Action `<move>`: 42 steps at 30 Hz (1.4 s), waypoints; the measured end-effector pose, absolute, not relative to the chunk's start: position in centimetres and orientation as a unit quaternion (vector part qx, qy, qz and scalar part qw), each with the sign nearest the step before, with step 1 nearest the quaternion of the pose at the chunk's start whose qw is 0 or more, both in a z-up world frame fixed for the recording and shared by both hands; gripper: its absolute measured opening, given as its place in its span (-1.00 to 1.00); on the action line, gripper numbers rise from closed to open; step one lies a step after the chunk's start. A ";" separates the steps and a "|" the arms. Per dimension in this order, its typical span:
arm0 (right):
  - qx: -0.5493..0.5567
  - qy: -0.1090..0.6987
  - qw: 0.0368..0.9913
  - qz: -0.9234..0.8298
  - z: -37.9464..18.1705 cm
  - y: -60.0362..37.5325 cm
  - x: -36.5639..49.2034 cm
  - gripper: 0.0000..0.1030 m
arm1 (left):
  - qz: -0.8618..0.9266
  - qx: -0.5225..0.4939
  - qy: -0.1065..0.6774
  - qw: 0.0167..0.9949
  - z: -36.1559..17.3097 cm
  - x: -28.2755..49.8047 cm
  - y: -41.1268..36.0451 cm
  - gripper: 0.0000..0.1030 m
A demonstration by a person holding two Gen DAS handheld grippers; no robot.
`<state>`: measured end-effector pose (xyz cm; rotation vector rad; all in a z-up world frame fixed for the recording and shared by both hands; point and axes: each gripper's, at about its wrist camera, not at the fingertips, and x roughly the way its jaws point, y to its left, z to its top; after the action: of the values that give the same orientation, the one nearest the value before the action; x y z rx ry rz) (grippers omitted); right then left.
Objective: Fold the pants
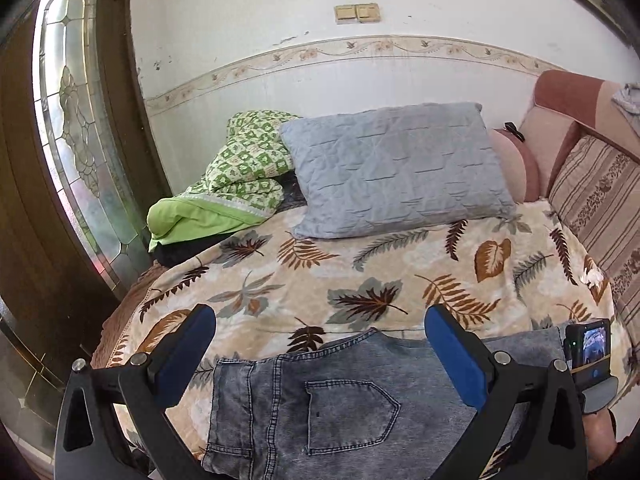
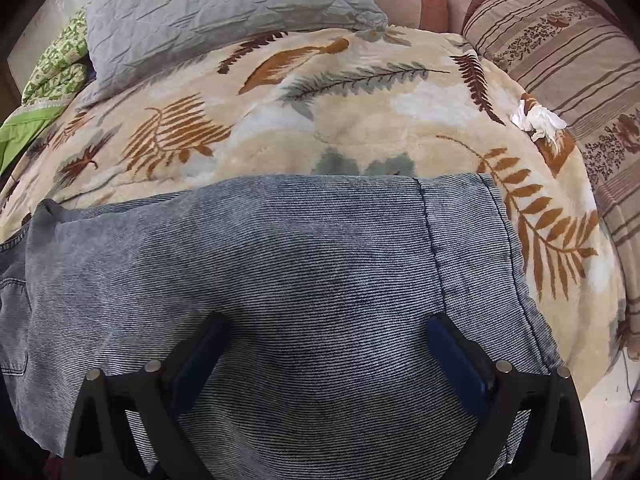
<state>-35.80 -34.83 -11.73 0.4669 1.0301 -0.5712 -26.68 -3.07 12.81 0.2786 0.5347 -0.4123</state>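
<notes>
My left gripper [image 1: 320, 352] hung wide open with nothing between its blue pads [image 1: 188, 356], just above the jeans [image 1: 320, 408]. From it, the waistband end sat at six o'clock, right under the jaws, the back pocket [image 1: 352, 412] showing dead centre. My right gripper [image 2: 324, 356] was open just as wide and empty too, and it was close over the denim: the leg cloth filled everything from six up to twelve o'clock in its view, with the hem edge [image 2: 496, 216] running off at about one o'clock.

So the jeans lay along the near edge of the bed, long axis running left to right across both grippers, waist under my left, legs under my right. I judged the right was nearer the cloth; whether its pads touched I couldn't tell.

Both grippers pointed forward over the bed, tilted down, the right more steeply. Beyond the jeans, at twelve o'clock, the leaf blanket [image 1: 360, 264] spread bare up to the grey pillow [image 1: 392, 168]. A white tissue [image 2: 538, 120] sat at two o'clock from the right.
</notes>
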 end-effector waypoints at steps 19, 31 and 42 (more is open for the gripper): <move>0.337 0.380 0.835 -0.210 -9.1 -38.3 -39.7 0.94 | -0.220 0.180 0.374 0.883 6.2 -25.6 -6.0 1.00; 0.538 0.326 0.745 -0.223 -10.1 -47.3 -49.4 0.94 | -0.218 0.209 0.496 0.814 -2.3 -24.8 -7.2 1.00; 0.655 0.296 0.673 -0.177 -14.7 -43.9 -53.3 0.94 | -0.235 0.213 0.506 0.802 -3.4 -25.1 -7.8 1.00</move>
<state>-53.29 -43.86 -14.67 1.4745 0.6668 -0.3975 -25.08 -7.81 -3.36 0.4562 1.0851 -0.5042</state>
